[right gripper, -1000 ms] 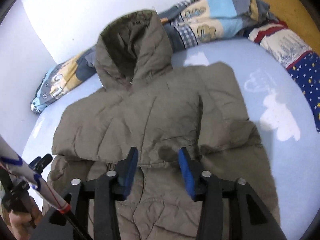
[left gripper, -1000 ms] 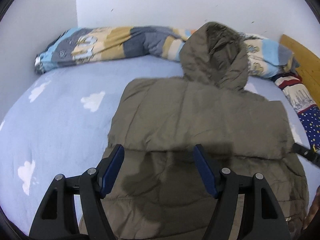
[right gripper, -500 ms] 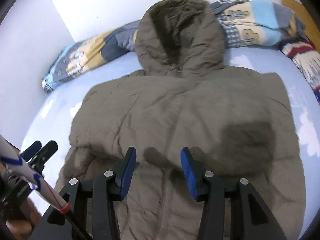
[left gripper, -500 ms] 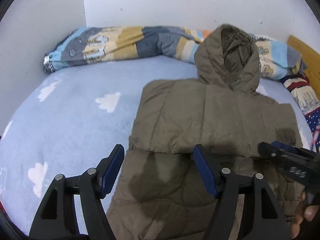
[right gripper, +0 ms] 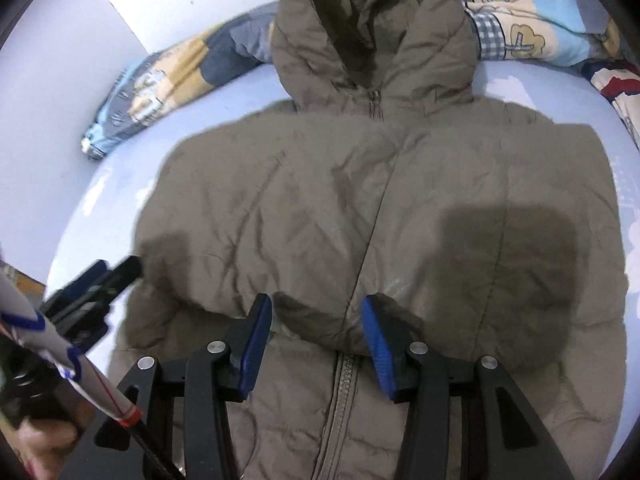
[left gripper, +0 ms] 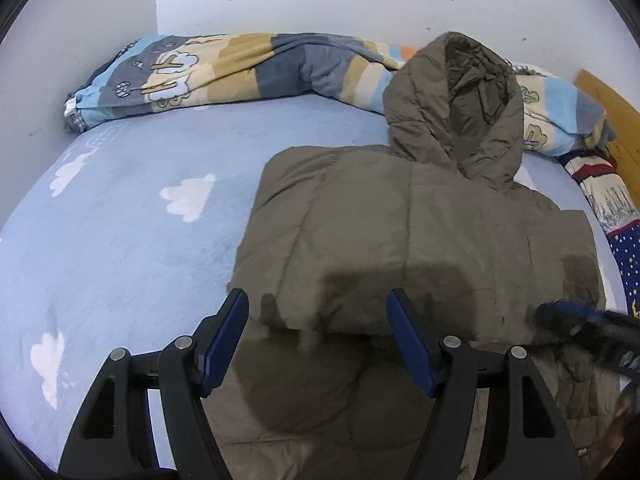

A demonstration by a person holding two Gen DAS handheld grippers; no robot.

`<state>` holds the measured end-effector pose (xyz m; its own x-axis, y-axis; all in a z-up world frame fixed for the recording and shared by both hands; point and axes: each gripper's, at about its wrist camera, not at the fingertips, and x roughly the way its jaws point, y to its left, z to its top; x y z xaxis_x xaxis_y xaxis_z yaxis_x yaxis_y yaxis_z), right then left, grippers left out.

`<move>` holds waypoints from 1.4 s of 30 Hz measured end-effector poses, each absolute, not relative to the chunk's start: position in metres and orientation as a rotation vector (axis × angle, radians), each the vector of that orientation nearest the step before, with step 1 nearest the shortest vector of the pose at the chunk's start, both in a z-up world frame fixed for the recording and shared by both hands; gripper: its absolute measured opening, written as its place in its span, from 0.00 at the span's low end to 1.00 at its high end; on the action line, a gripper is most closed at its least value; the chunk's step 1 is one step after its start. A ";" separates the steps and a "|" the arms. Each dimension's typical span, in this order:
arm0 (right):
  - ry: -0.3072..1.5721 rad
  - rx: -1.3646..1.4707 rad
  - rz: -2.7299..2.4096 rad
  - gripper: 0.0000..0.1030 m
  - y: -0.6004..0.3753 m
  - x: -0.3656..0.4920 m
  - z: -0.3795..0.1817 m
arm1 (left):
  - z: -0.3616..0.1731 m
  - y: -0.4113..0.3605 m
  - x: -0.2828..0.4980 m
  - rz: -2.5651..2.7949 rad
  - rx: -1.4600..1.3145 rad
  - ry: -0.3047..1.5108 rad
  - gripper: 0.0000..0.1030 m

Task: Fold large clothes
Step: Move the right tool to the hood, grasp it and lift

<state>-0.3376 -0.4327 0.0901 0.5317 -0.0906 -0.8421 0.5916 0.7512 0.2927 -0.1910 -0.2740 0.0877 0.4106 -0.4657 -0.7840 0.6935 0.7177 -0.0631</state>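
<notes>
An olive hooded puffer jacket [left gripper: 420,240] lies front up on the blue cloud-print sheet [left gripper: 120,240], both sleeves folded across its chest and the hood [right gripper: 372,28] toward the wall. My left gripper [left gripper: 318,316] hovers open over the jacket's left part, at the lower edge of the folded sleeve, with nothing between its pads. My right gripper [right gripper: 316,312] stands open above the middle of the jacket [right gripper: 360,200], just over the zipper [right gripper: 344,380]. Each gripper shows in the other's view: the right gripper [left gripper: 580,328] blurred, the left gripper [right gripper: 96,284] at the jacket's side.
A rolled striped quilt [left gripper: 240,68] lies along the white wall behind the hood. A star-print pillow [left gripper: 624,248] and a wooden headboard [left gripper: 612,108] are at the right. Bare sheet spreads left of the jacket. A person's hand and white sleeve [right gripper: 60,340] are at lower left.
Both grippers have shifted left over the jacket; the right one now sits over the zipper, and its tip has entered the left wrist view. Neither set of jaws has changed.
</notes>
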 end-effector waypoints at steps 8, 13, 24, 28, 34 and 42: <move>0.950 0.616 -0.622 0.50 -0.476 -0.380 0.088 | 0.067 -0.297 -0.196 -0.743 0.371 0.927 0.69; 0.978 0.670 -0.593 0.50 -0.492 -0.389 0.067 | 0.059 -0.301 -0.191 -0.738 0.387 0.952 0.73; 0.855 0.650 -0.574 0.52 -0.531 -0.374 0.142 | 0.117 -0.283 -0.196 -0.821 0.285 0.854 0.73; 0.817 0.625 -0.609 0.53 -0.574 -0.346 0.178 | 0.117 -0.289 -0.200 -0.868 0.262 0.874 0.73; 0.735 0.625 -0.661 0.60 -0.641 -0.289 0.221 | 0.105 -0.305 -0.214 -0.907 0.286 0.884 0.73; 0.714 0.609 -0.752 0.62 -0.705 -0.220 0.204 | 0.088 -0.307 -0.226 -0.915 0.387 0.871 0.73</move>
